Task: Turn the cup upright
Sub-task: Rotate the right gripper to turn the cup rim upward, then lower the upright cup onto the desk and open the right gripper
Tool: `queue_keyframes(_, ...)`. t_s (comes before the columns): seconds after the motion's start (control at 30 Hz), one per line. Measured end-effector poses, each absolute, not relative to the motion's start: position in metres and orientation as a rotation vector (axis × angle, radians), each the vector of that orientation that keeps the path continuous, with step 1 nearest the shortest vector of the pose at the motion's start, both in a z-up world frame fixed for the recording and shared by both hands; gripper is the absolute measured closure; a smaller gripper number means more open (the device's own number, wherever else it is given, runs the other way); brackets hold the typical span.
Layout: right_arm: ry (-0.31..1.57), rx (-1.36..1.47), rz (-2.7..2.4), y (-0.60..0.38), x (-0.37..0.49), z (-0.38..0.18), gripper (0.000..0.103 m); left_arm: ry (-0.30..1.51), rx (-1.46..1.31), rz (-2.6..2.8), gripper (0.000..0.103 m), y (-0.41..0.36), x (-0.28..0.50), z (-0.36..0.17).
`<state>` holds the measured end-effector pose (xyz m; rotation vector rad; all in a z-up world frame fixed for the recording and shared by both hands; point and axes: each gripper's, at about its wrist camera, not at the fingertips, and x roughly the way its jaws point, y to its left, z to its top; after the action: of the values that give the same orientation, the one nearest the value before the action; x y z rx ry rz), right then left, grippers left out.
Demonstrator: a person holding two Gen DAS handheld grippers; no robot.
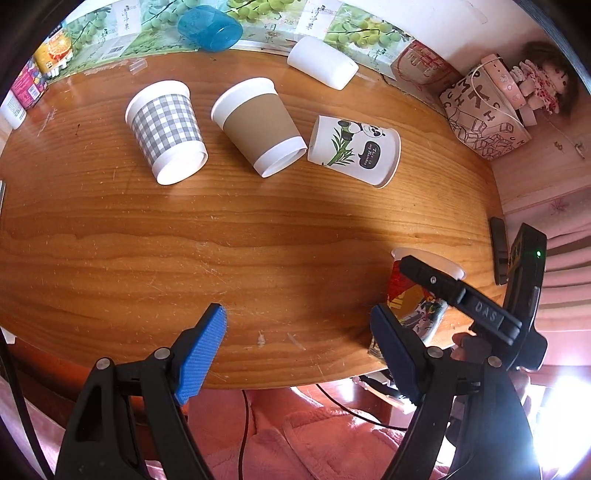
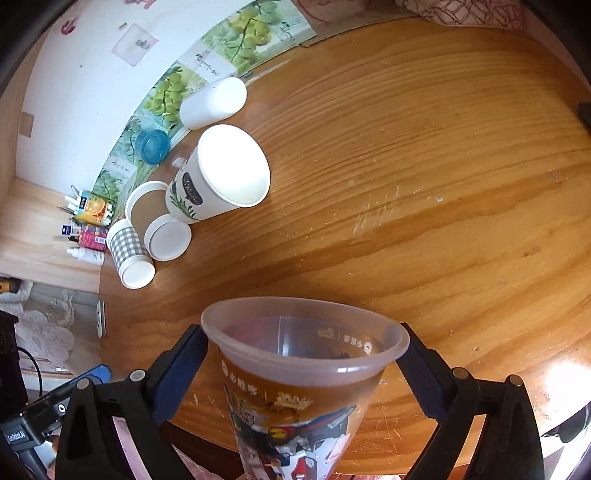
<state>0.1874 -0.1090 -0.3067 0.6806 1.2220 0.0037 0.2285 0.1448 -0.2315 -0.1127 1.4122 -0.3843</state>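
Observation:
My right gripper point(image 2: 304, 369) is shut on a translucent plastic cup with colourful print point(image 2: 295, 387), mouth towards the camera, held just above the wooden table's near edge. In the left wrist view this cup point(image 1: 417, 295) sits at the right edge, clamped by the right gripper point(image 1: 424, 291). My left gripper point(image 1: 299, 332) is open and empty over the table's near edge. Three paper cups lie on their sides at the far side: a grey checked one point(image 1: 166, 131), a brown-sleeved one point(image 1: 258, 125) and a panda-print one point(image 1: 356, 149).
The wooden table point(image 1: 258, 229) has a blue plastic cup point(image 1: 208, 27) and a white cup point(image 1: 321, 61) lying near the back wall. A patterned box point(image 1: 484, 114) and a doll point(image 1: 543, 85) stand at the right. Bottles point(image 2: 88, 221) stand in the far left corner.

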Motion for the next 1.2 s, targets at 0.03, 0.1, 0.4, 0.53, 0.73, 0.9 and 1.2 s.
queue_keyframes(0.03,1.221,0.685,-0.007,-0.110,0.189,-0.308,0.006,1.419,-0.108,-0.393,0.020,0.147,0.230,-0.231)
queue_keyframes(0.1,1.218,0.694,-0.029,-0.110,0.191,-0.309,0.008,1.427,-0.099,-0.411,0.020,0.149,0.231,-0.230)
queue_keyframes(0.4,1.167,0.673,-0.088,-0.103,0.197,-0.303,0.015,1.453,-0.030,-0.507,0.020,0.154,0.228,-0.229)
queue_keyframes(0.53,1.112,0.632,-0.096,-0.094,0.202,-0.291,0.016,1.439,-0.004,-0.530,0.020,0.160,0.231,-0.225)
queue_keyframes(0.73,1.011,0.516,-0.097,-0.072,0.207,-0.262,0.016,1.430,0.003,-0.551,0.020,0.178,0.240,-0.222)
queue_keyframes(0.9,0.949,0.355,-0.080,-0.040,0.209,-0.241,0.016,1.427,0.026,-0.577,0.020,0.190,0.243,-0.222)
queue_keyframes(1.2,0.900,0.285,-0.068,0.009,0.204,-0.244,0.016,1.385,0.079,-0.626,0.020,0.210,0.243,-0.221)
